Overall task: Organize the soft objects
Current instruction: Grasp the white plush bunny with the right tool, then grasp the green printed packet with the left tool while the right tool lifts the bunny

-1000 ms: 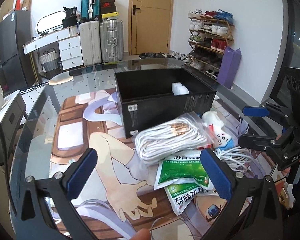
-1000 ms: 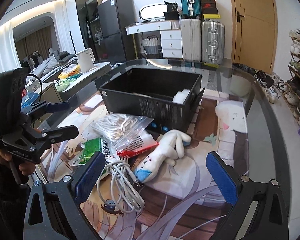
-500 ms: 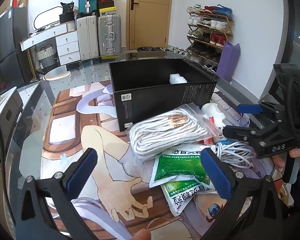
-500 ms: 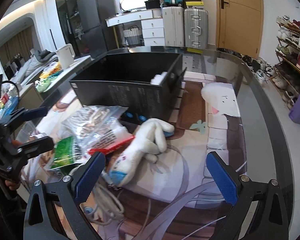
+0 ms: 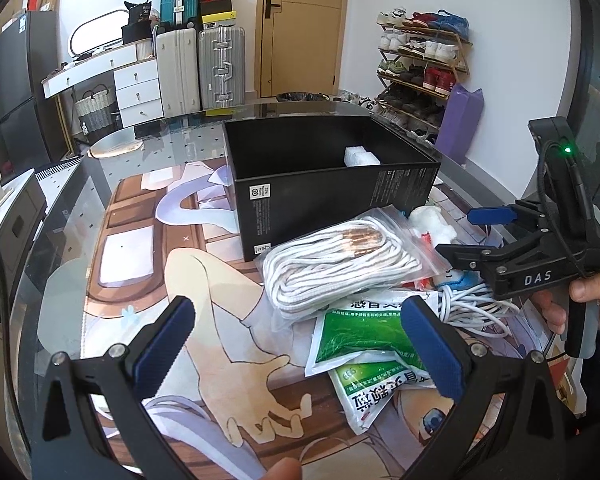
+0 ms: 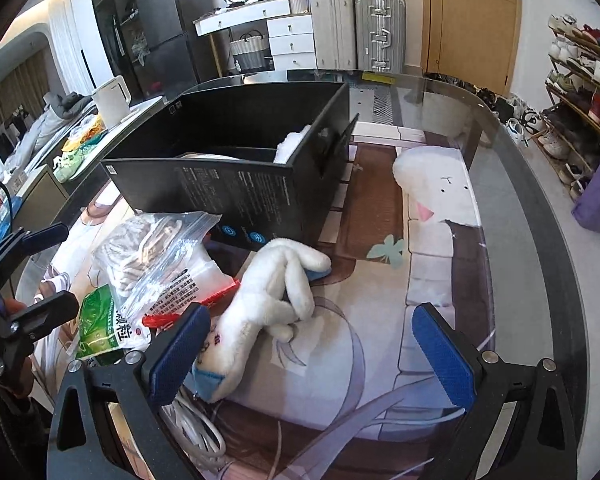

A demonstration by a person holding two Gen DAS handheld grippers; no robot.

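Note:
A black open box (image 5: 324, 184) (image 6: 236, 176) stands on the printed mat with a white soft item (image 5: 360, 157) inside. In front of it lie a clear bag of white rope (image 5: 340, 268) (image 6: 148, 256), green packets (image 5: 364, 336) (image 6: 100, 324), a white cable coil (image 5: 472, 308) (image 6: 196, 428) and a white plush toy (image 6: 268, 300) (image 5: 434, 220). My left gripper (image 5: 300, 344) is open and empty, just short of the rope bag. My right gripper (image 6: 308, 356) is open and empty, low over the plush toy, its left pad beside the toy's head.
The glass table's curved edge (image 6: 540, 208) runs along the right. Suitcases (image 5: 204, 68), a white dresser (image 5: 136, 88) and a shoe rack (image 5: 424, 60) stand beyond the table. A side counter with a white kettle (image 6: 112, 100) is at the left.
My right gripper has moved forward and down toward the plush toy, which now lies between its fingers. My left gripper has moved slightly closer to the rope bag.

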